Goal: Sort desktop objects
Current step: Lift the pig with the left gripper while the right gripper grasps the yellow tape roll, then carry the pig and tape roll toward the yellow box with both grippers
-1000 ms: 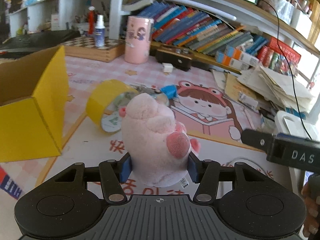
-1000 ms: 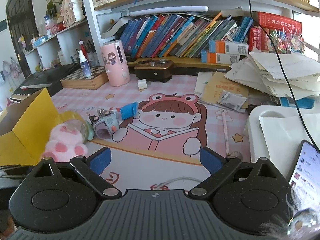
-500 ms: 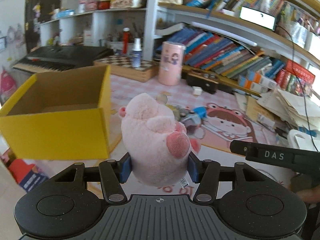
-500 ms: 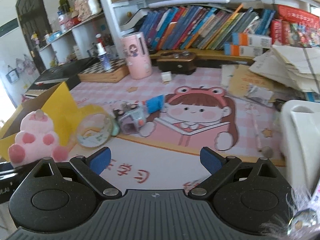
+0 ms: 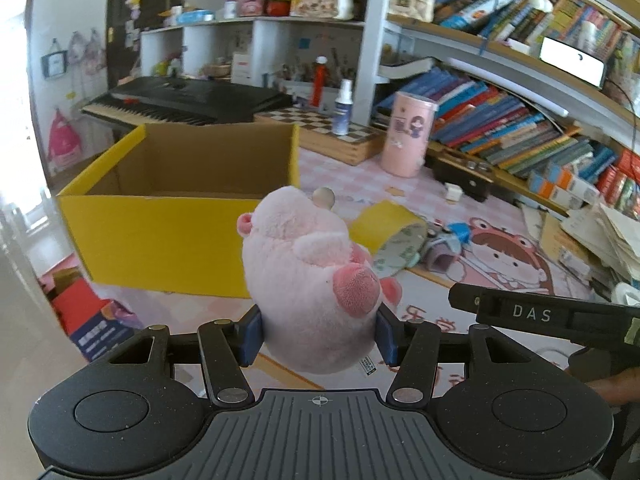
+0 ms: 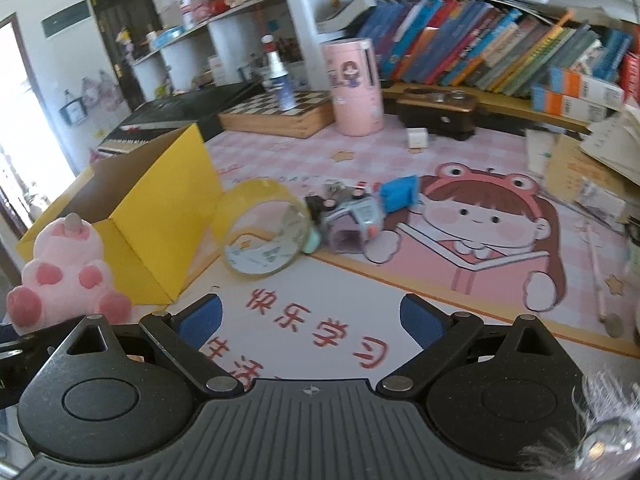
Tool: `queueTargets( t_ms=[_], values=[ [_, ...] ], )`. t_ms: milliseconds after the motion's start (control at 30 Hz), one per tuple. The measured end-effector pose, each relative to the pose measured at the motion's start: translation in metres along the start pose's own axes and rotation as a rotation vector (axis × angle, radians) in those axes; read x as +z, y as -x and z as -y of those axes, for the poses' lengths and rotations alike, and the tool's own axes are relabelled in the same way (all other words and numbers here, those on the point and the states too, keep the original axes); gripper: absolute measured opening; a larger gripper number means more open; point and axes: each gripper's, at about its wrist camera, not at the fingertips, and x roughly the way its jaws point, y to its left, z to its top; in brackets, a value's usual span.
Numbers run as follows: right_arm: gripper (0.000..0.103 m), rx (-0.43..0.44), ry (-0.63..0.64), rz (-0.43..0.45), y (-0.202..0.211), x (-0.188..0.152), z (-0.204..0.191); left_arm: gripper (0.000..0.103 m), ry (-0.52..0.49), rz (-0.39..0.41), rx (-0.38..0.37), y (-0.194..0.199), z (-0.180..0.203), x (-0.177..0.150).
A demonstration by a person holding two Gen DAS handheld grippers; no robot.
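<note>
Plush toy carried toward the yellow box

Held plush toy (image 5: 316, 280) clamped in left tongs (image 5: 318, 334), lifted to clear yellow box (image 5: 160, 236) wall; right tongs (image 6: 311, 318) spread wide, empty.

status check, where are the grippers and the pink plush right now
Left gripper shut on pink plush, held up just short of the open yellow box. Right gripper open, nothing between its fingers. Tape roll on the mat beside the box; path clear.
</note>
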Motion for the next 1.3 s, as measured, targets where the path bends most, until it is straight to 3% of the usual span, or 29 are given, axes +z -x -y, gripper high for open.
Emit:
queueTargets(
  t_ms=[367,667,833,1033,1300],
  values=[
    [0.097,0.041,0.079,-0.004,-0.043,0.017,-0.016,0.054,0.077,0.005,0.116,0.007,-0.026,0.001],
    [0.099,0.052,0.346,0.046,-0.087,0.029,-0.033,0.054,0.128,-0.001,0.220,0.012,-0.040,0.000],
    [0.100,0.068,0.480,0.024,-0.113,0.029,-0.040,0.054,0.138,-0.006,0.251,0.014,-0.045,-0.002],
    [0.090,0.044,0.583,-0.005,-0.129,0.018,-0.047,0.054,0.152,-0.011,0.264,0.012,-0.051,-0.002],
    [0.088,0.062,0.521,0.068,-0.110,0.020,-0.045,0.054,0.158,-0.001,0.253,0.013,-0.054,-0.002]
  ],
)
